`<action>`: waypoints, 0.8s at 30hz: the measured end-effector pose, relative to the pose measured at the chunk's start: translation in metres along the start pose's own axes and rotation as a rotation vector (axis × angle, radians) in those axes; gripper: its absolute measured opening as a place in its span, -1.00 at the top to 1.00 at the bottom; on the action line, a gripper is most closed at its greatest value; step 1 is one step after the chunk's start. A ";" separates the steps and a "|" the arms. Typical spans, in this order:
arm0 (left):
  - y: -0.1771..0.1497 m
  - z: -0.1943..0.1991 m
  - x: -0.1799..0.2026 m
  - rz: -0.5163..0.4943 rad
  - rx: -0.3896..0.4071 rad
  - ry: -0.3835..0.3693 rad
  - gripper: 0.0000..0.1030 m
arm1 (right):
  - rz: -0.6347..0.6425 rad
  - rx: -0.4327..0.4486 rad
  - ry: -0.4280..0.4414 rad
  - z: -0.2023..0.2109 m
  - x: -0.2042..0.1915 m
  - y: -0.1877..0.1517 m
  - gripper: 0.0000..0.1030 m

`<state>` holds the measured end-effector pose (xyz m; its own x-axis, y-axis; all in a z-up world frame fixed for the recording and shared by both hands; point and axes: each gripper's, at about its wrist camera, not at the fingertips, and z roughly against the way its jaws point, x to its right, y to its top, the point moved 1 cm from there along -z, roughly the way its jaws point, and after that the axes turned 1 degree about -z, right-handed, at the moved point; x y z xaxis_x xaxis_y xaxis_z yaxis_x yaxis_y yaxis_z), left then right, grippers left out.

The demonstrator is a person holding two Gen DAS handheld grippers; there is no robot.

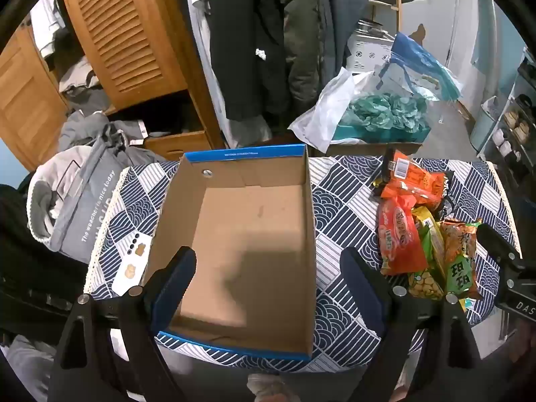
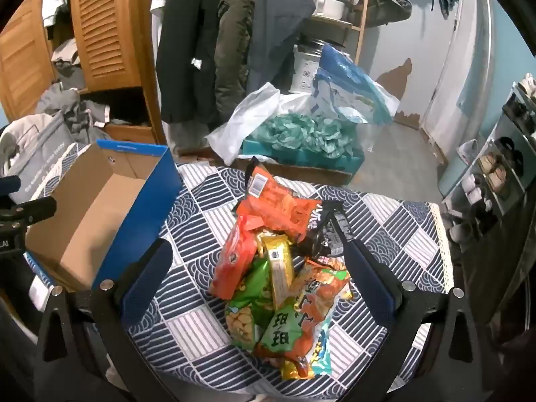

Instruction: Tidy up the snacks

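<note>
A heap of snack packets [image 2: 278, 278] lies on the right part of the tabletop [image 2: 395, 234], which wears a navy-and-white patterned cloth. About eight packets can be counted, though the overlap hides some edges: two large orange ones at the far side, one orange-red, one yellow, one dark, and several green-and-orange ones nearest the camera. Left of the heap, well apart from it, stands one open cardboard box [image 1: 234, 234] with blue outer walls and nothing inside. Beside the box's left wall lies one small white card [image 1: 132, 261].

The left hand-held gripper [image 1: 268, 288] hangs over the box's near end, jaws spread wide and holding nothing. The right hand-held gripper [image 2: 258, 278] hangs above the heap, jaws likewise spread wide, its two fingers flanking the packets without touching them.
</note>
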<state>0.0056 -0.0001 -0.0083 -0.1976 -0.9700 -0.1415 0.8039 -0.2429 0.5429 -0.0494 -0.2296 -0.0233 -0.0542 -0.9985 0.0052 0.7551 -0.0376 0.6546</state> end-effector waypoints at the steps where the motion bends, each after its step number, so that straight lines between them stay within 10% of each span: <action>1: 0.000 0.000 0.000 0.000 -0.001 -0.001 -0.73 | 0.001 0.000 -0.001 0.000 0.000 0.000 -0.95; 24: -0.001 0.006 0.002 0.007 0.016 -0.014 -0.73 | 0.003 -0.006 -0.007 0.000 0.000 0.000 -0.95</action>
<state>0.0011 -0.0021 -0.0035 -0.2002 -0.9715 -0.1265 0.7963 -0.2366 0.5567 -0.0492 -0.2297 -0.0233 -0.0563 -0.9983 0.0127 0.7594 -0.0346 0.6497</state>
